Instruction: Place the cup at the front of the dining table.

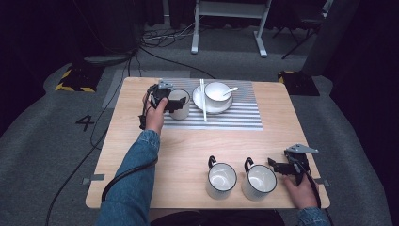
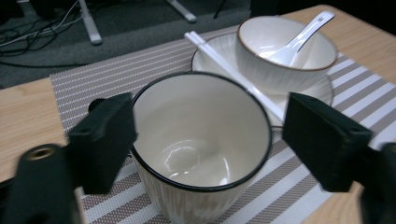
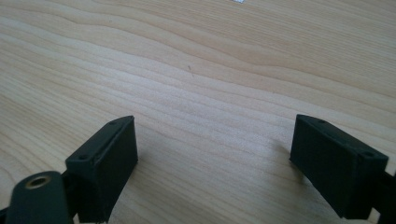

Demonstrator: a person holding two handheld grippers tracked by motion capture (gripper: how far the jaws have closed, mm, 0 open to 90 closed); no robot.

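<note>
Three white enamel mugs with black rims stand on the pale wooden table (image 1: 188, 155), and one of them, the white black-rimmed mug (image 2: 201, 144) on the grey striped placemat (image 2: 93, 79), sits between the jaws of the left gripper (image 2: 205, 135). One black jaw lies against the mug's rim on one side, while the other jaw stands clear of the rim on the far side, so the jaws are apart and not clamped on it. Just beyond this gripper, past the mug, a white ribbed bowl (image 2: 285, 56) rests on a white plate (image 2: 322, 88) with a white ceramic spoon (image 2: 299, 39) inside it and a pair of white chopsticks (image 2: 224, 65) laid across the plate's edge. The right gripper (image 3: 215, 158) rests low over bare wood with its jaws wide apart and nothing between them; in the high view the two other mugs (image 1: 221, 180) (image 1: 259, 182) stand just beside it, toward the person's left
</note>
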